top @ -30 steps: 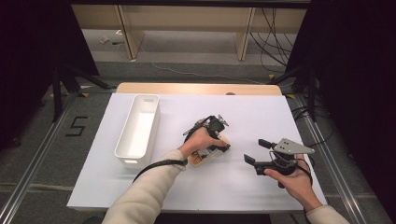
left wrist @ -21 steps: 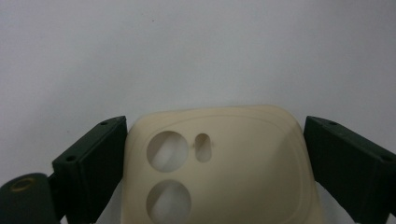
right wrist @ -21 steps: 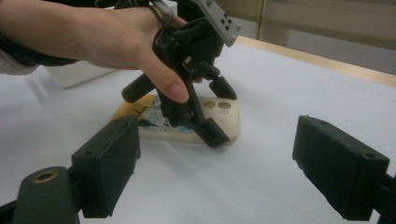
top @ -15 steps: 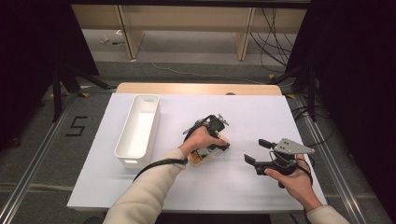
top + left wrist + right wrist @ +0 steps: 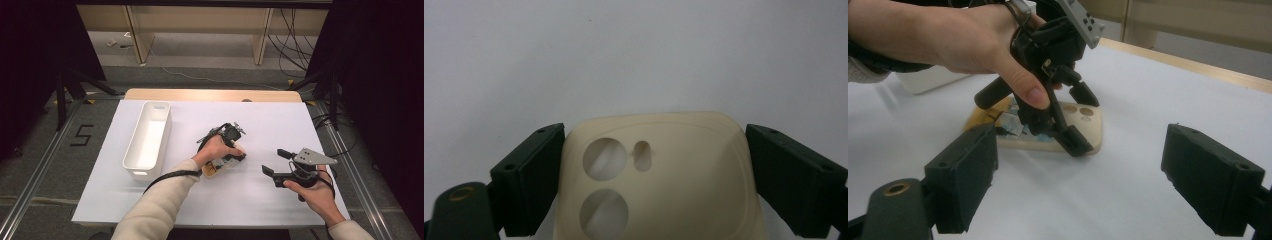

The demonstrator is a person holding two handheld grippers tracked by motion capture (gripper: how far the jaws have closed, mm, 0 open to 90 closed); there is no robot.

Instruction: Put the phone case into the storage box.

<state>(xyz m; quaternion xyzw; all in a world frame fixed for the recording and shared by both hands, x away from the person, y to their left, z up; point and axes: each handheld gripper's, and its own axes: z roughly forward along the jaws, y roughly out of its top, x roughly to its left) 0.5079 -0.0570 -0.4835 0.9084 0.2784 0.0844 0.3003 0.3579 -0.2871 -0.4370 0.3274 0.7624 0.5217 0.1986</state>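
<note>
A cream phone case [image 5: 674, 165] with round camera cutouts lies flat on the white table [image 5: 280, 125], its other end [image 5: 217, 169] printed with a picture. My left gripper [image 5: 234, 151] points down over it, and its jaws have just been closing with the case between them. In the left gripper view both jaws stand against the case's two sides. The right gripper view shows that gripper [image 5: 1078, 117] straddling the case [image 5: 1090, 131] across its width. My right gripper [image 5: 274, 161] is held low to the right of the case, open, with nothing between its jaws.
A long white bin [image 5: 140, 172] stands on the left part of the table, its inside bare. A wooden strip [image 5: 210, 95] runs along the table's far edge. Metal rails and cables lie on the floor around the table.
</note>
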